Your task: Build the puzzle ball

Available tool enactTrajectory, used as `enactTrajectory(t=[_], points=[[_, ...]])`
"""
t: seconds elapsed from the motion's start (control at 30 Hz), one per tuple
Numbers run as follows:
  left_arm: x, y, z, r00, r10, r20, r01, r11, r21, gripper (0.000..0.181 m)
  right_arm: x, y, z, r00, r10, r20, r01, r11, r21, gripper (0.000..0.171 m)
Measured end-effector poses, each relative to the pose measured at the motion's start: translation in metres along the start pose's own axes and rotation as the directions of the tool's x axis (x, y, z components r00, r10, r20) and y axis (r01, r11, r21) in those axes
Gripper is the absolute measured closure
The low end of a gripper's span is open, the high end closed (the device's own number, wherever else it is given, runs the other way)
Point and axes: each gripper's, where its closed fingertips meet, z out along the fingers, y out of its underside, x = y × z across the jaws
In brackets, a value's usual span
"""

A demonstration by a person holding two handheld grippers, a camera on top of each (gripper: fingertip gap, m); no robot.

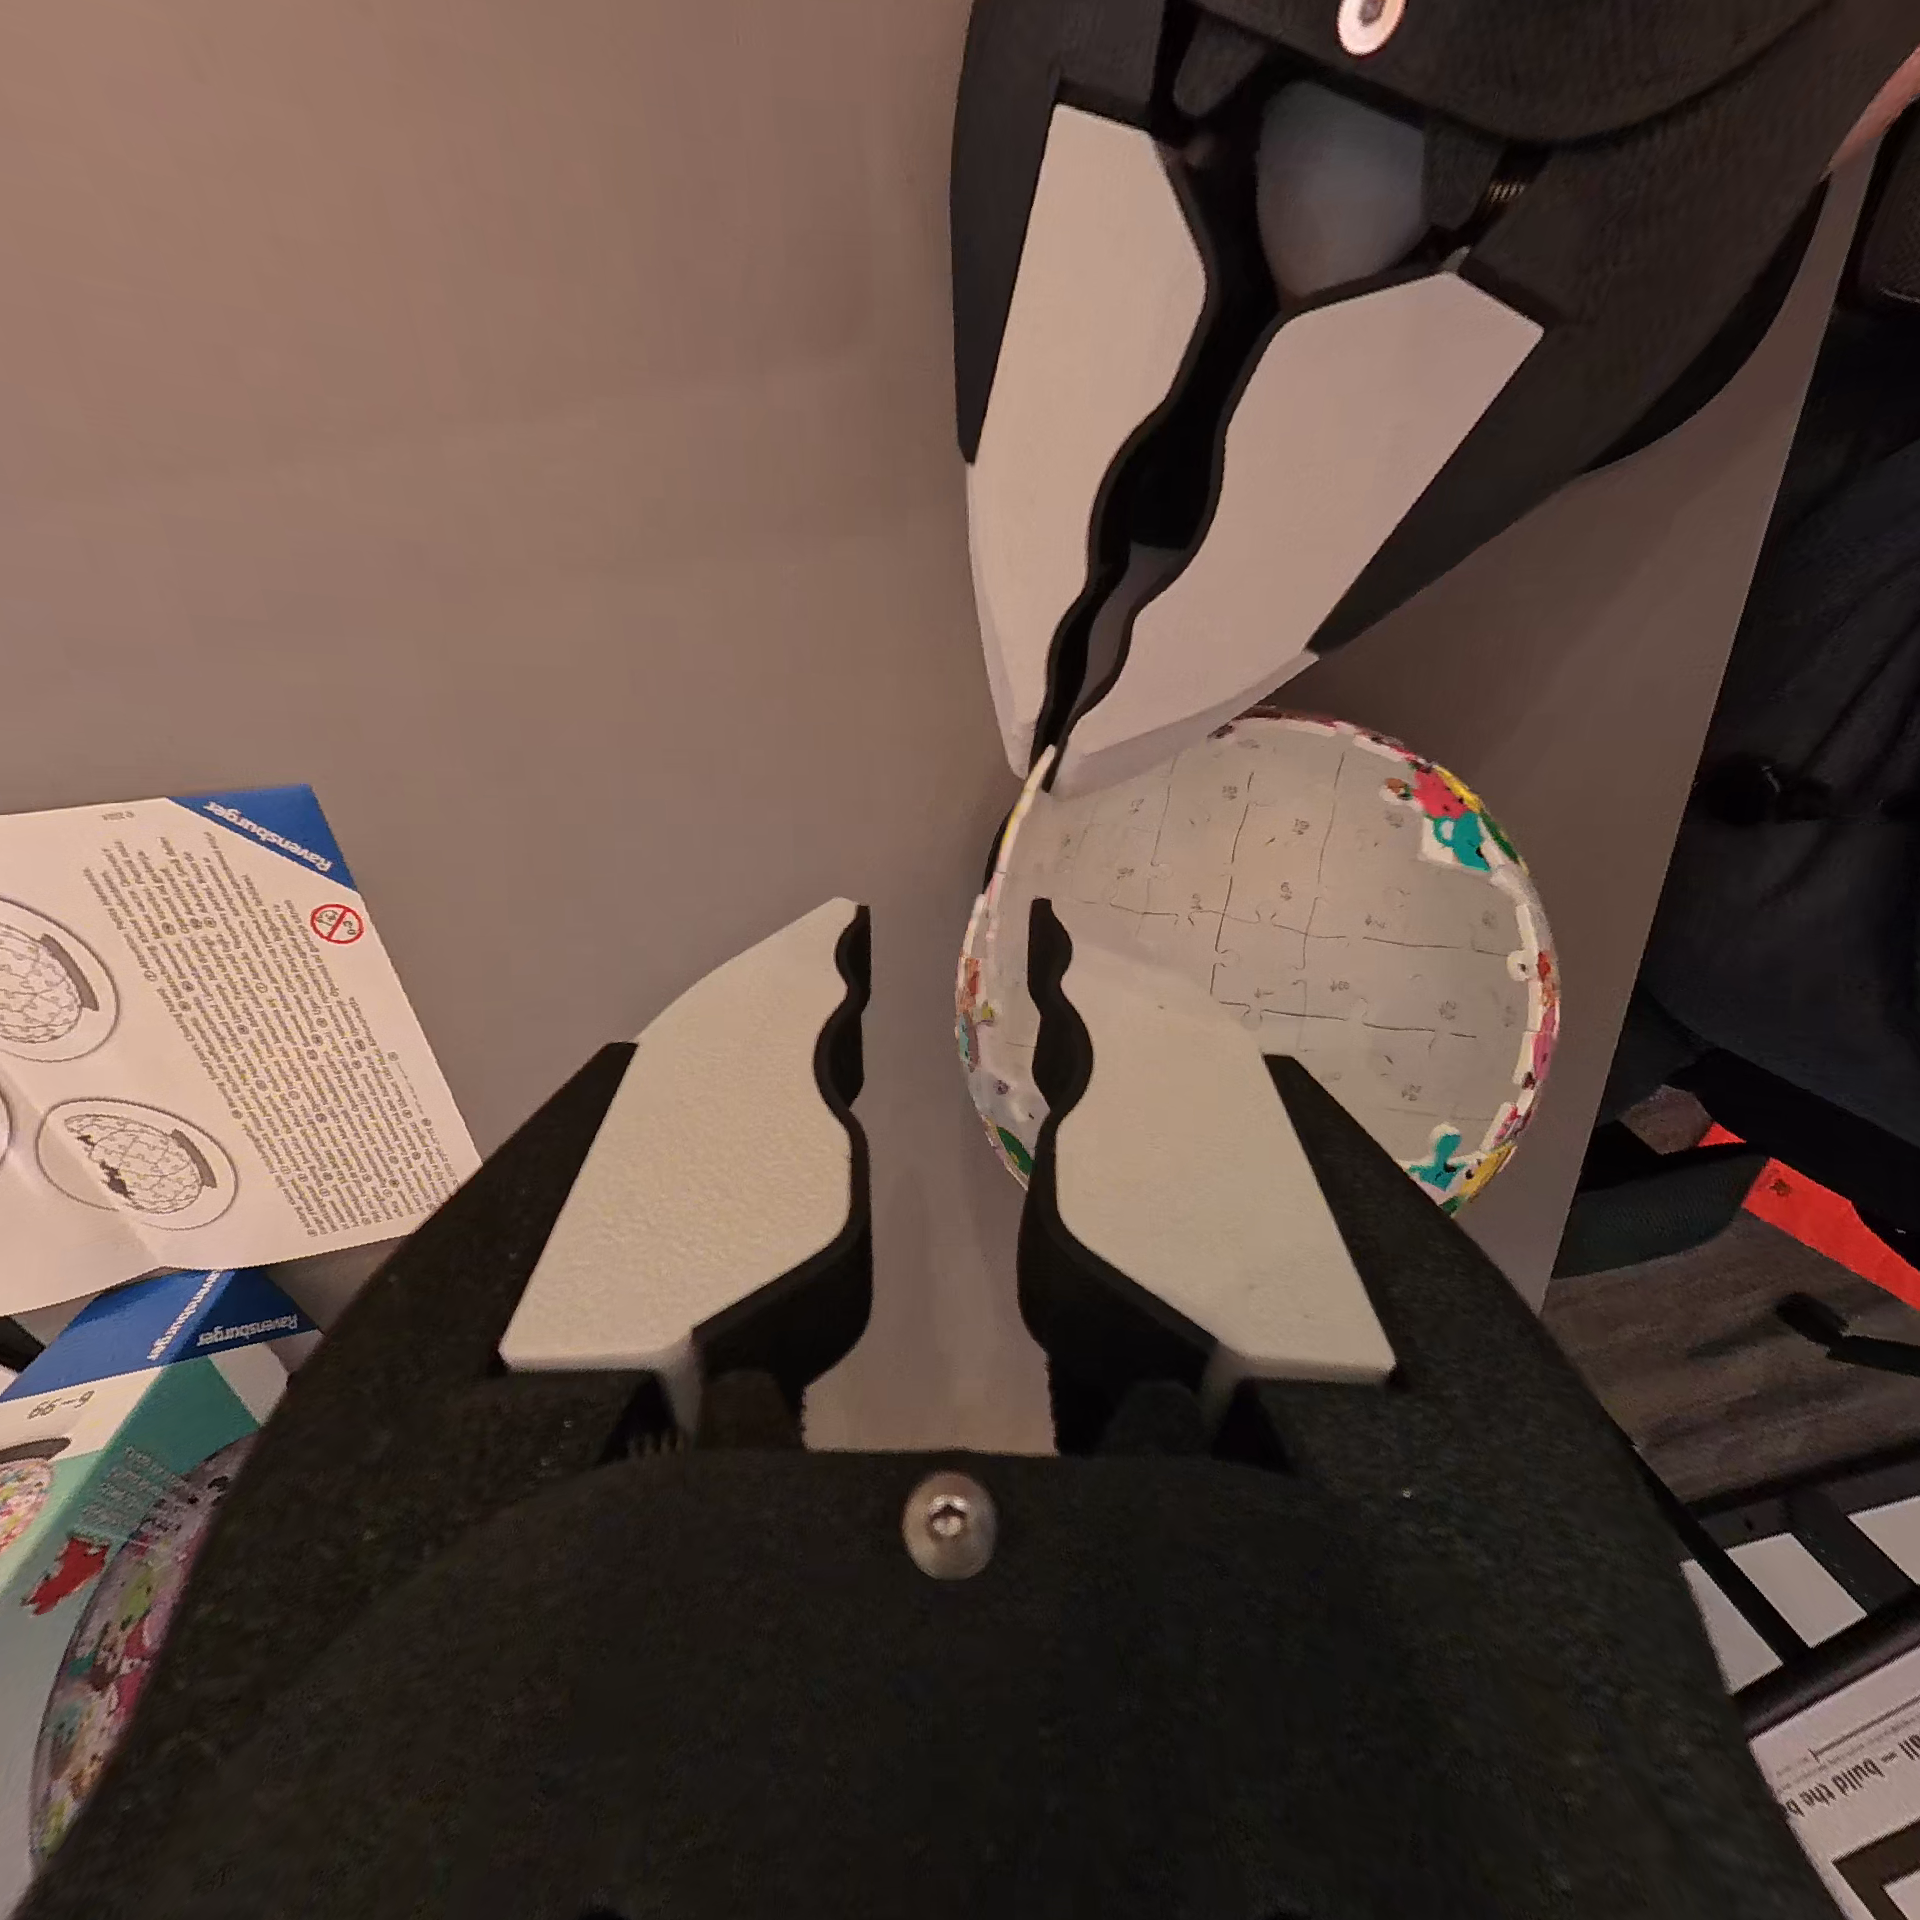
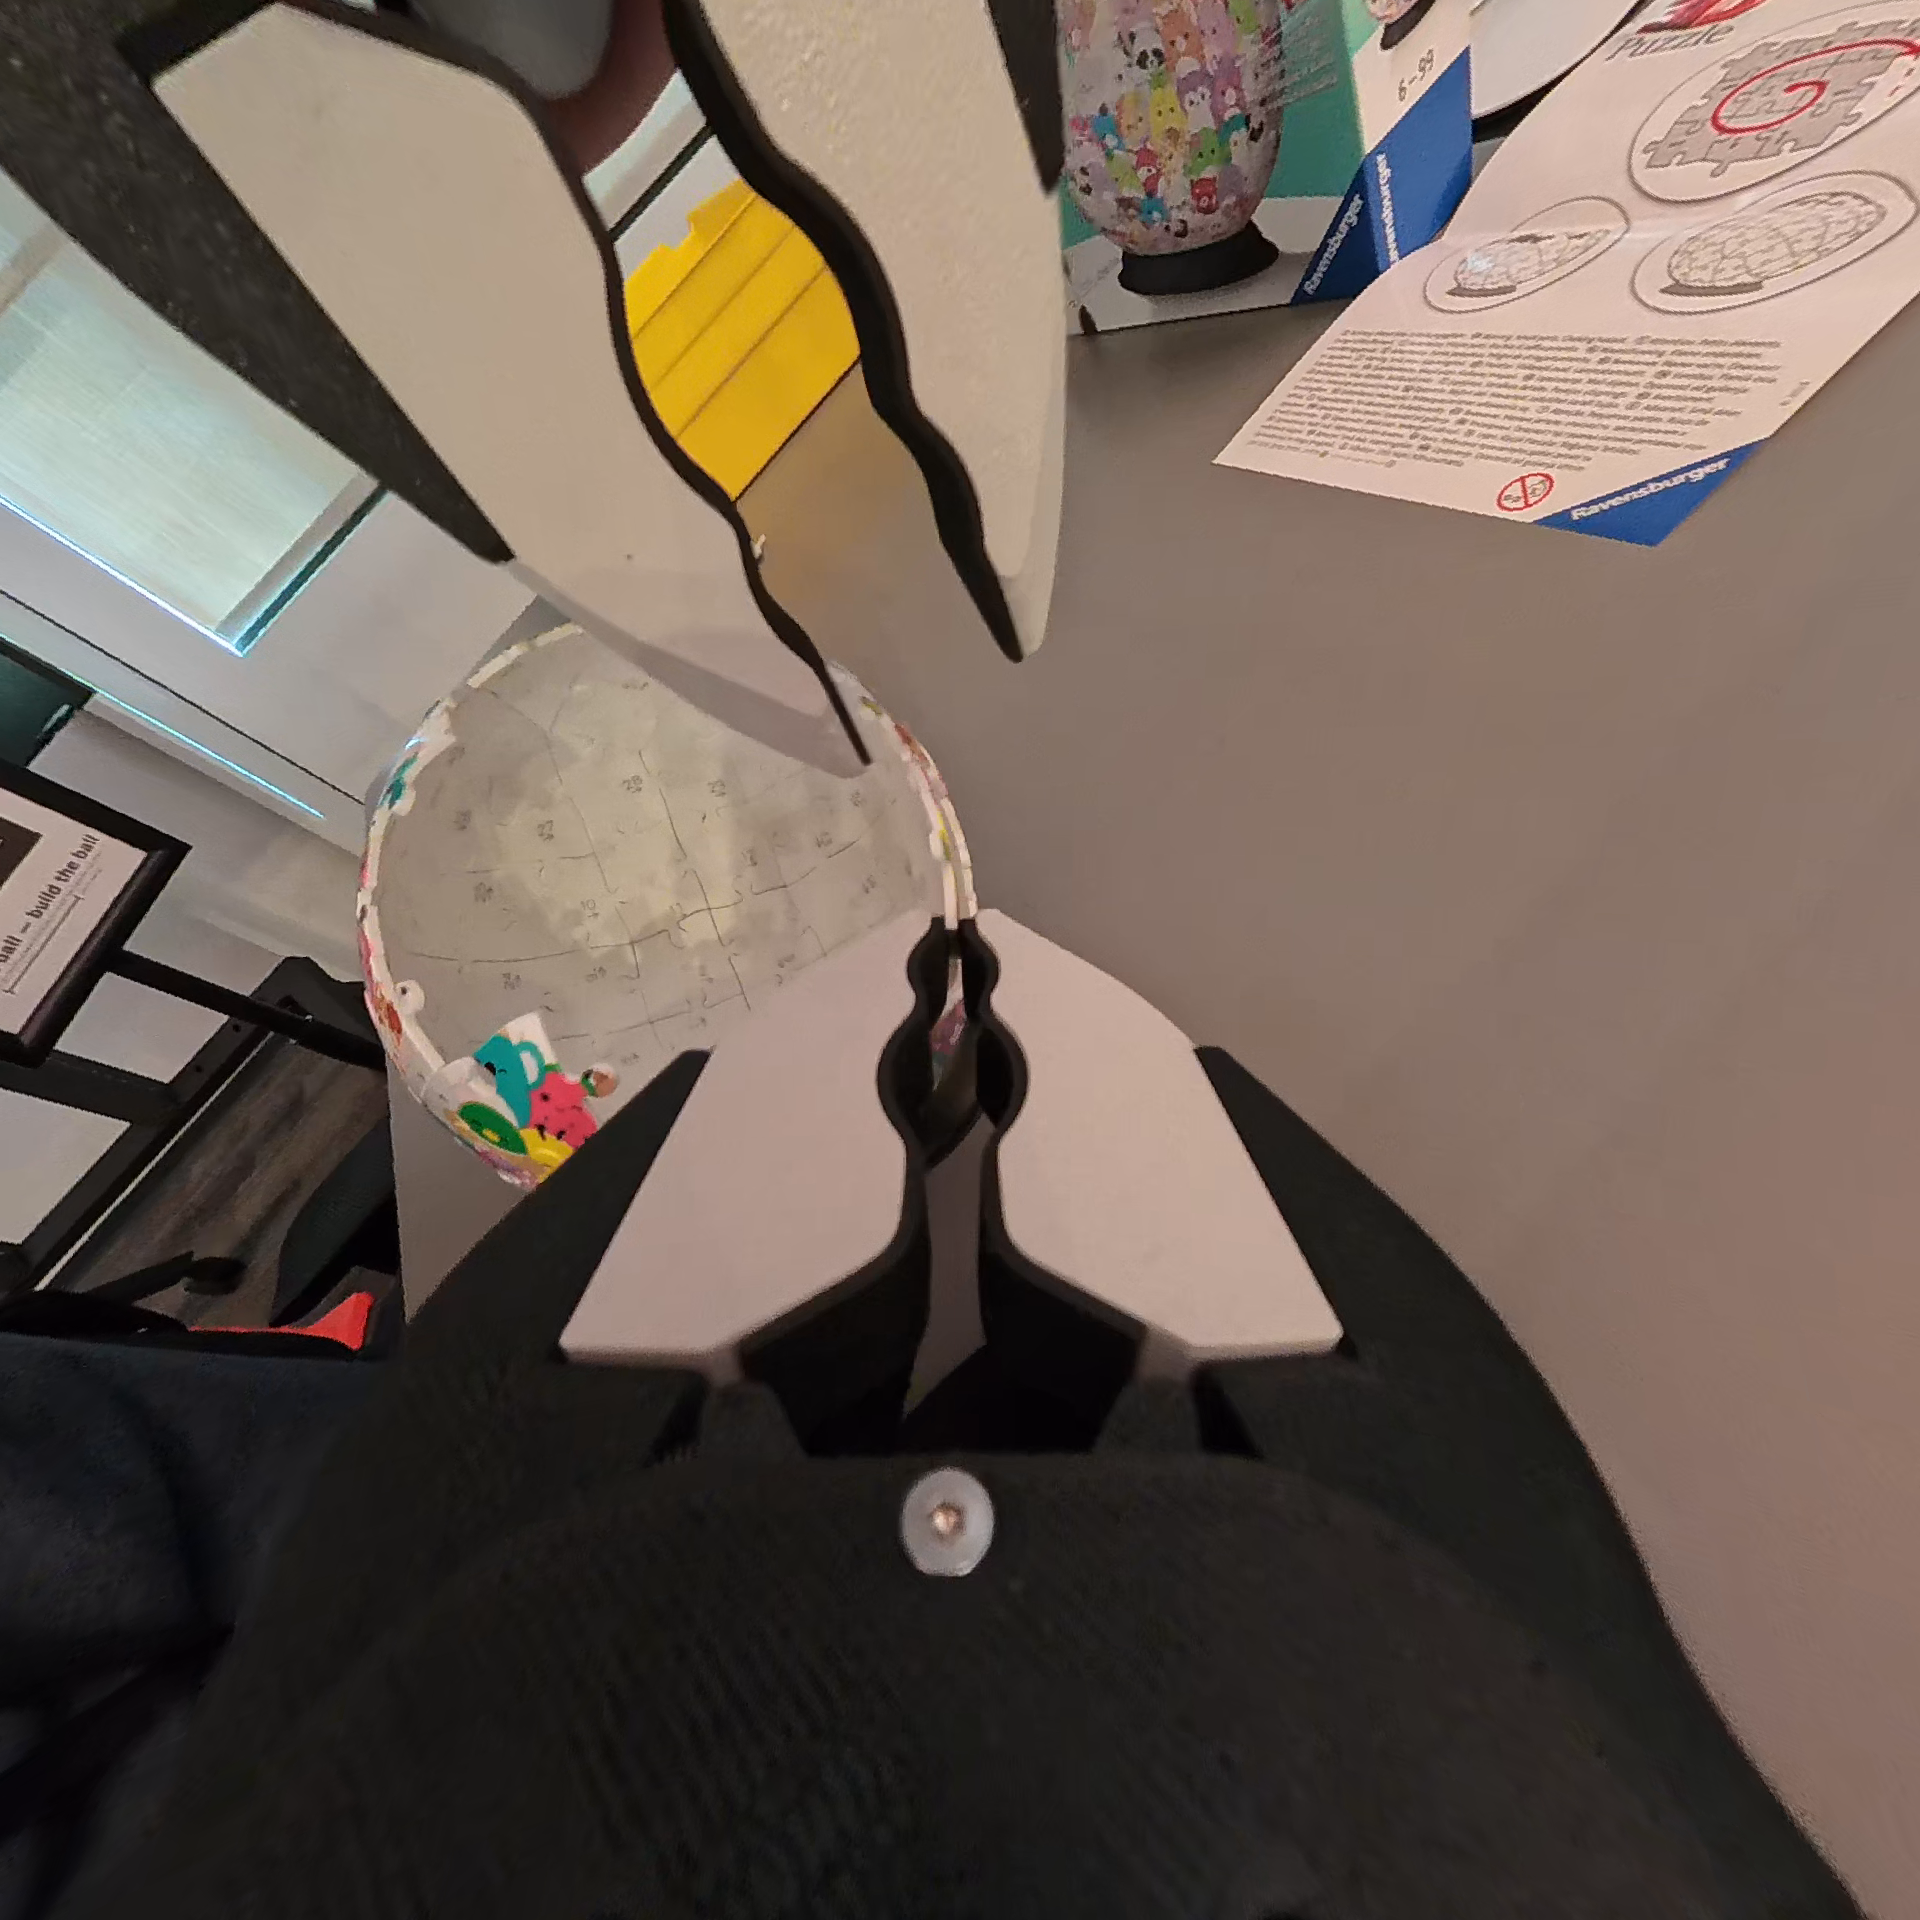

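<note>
The partly built puzzle ball [image 1: 1309,935] is an open shell with a pale numbered inside and a colourful cartoon outside, near the edge of the grey table [image 1: 520,520]. It also shows in the right wrist view [image 2: 623,883]. My right gripper [image 2: 956,930] is shut on the shell's rim; in the left wrist view it [image 1: 1044,764] comes down from the top. My left gripper [image 1: 951,920] is open and straddles the rim, one finger inside the shell and one outside, and shows from above in the right wrist view [image 2: 935,707].
A folded instruction sheet [image 1: 208,1039] and the puzzle box [image 1: 94,1507] lie on the table beside the ball; both also show in the right wrist view, sheet [image 2: 1558,343] and box [image 2: 1226,156]. Beyond the table edge stand a framed sign on a stand [image 2: 62,914] and a dark chair [image 1: 1818,831]. Less than 4 cm separates the two grippers' tips.
</note>
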Motion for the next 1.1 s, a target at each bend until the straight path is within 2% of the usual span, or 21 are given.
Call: enactTrajectory(t=[0.63,0.8,0.93,1.1], points=[[0.005,-0.003,0.009,0.997,0.066,-0.037,-0.065,0.997,0.035,0.157,-0.002,-0.002,-0.006,0.997,0.072,0.026,-0.073,0.996,0.060,0.169],[0.008,-0.004,0.011,0.995,0.072,-0.066,-0.068,0.997,0.047,0.165,-0.002,-0.007,-0.011,0.996,0.080,0.033,-0.083,0.991,0.104,0.169],[0.012,-0.004,0.010,0.992,0.059,-0.114,-0.055,0.998,0.044,0.177,-0.003,-0.008,-0.010,0.997,0.072,0.035,-0.075,0.991,0.108,0.169],[0.014,-0.002,0.011,0.990,0.057,-0.132,-0.054,0.998,0.028,0.179,-0.005,-0.007,-0.009,0.998,0.052,0.039,-0.055,0.994,0.099,0.166]])
